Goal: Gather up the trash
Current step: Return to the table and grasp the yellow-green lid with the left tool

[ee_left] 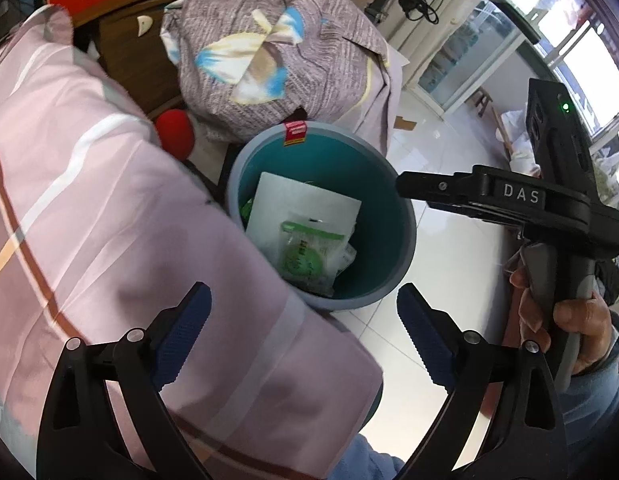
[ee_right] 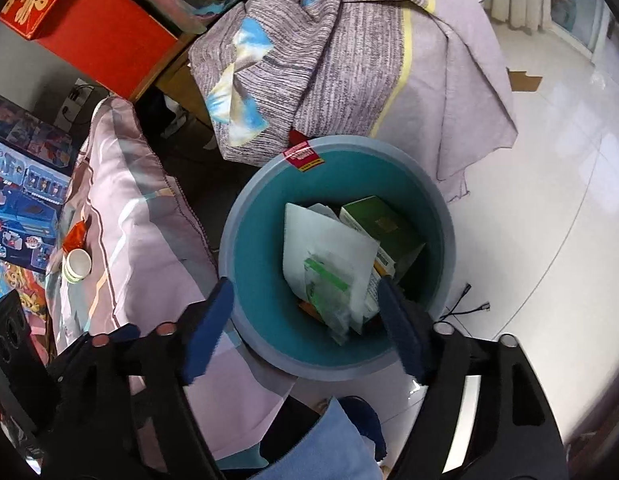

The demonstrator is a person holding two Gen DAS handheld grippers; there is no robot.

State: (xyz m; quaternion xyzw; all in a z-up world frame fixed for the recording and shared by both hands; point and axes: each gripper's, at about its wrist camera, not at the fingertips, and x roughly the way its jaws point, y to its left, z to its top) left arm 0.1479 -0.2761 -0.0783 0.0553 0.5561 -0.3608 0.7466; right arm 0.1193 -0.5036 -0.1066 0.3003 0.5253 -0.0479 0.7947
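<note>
The teal bin (ee_right: 265, 280) is taken as the landmark: it stands on the pale tiled floor (ee_right: 549, 184), pressed against the pink striped bedding (ee_right: 121, 232) on one side and with the grey patterned quilt (ee_right: 321, 72) heaped just behind its rim. Inside it a white sheet (ee_right: 329, 248), a clear packet with green print (ee_right: 325, 292) and a green carton (ee_right: 383, 224) are seen, so part of the trash is judged to be collected already. The right gripper (ee_right: 305, 328) is held directly above the bin's near rim with its blue pads spread wide and nothing between them; the left gripper (ee_left: 303, 336) hovers near the bin's edge over the bedding, likewise spread and empty. More trash appears to remain away from the bin, on the bedding: a small paper cup (ee_right: 76, 266) and a red wrapper (ee_right: 75, 236) just beside it. Several risks are judged from here. The bin could be knocked or tipped if a gripper is lowered onto its rim. The soft bedding could be pinched along with the light cup, or the cup crushed or rolled away. The thin wrapper could be missed by wide pads, and the two grippers, held close together, could be brought into collision.
</note>
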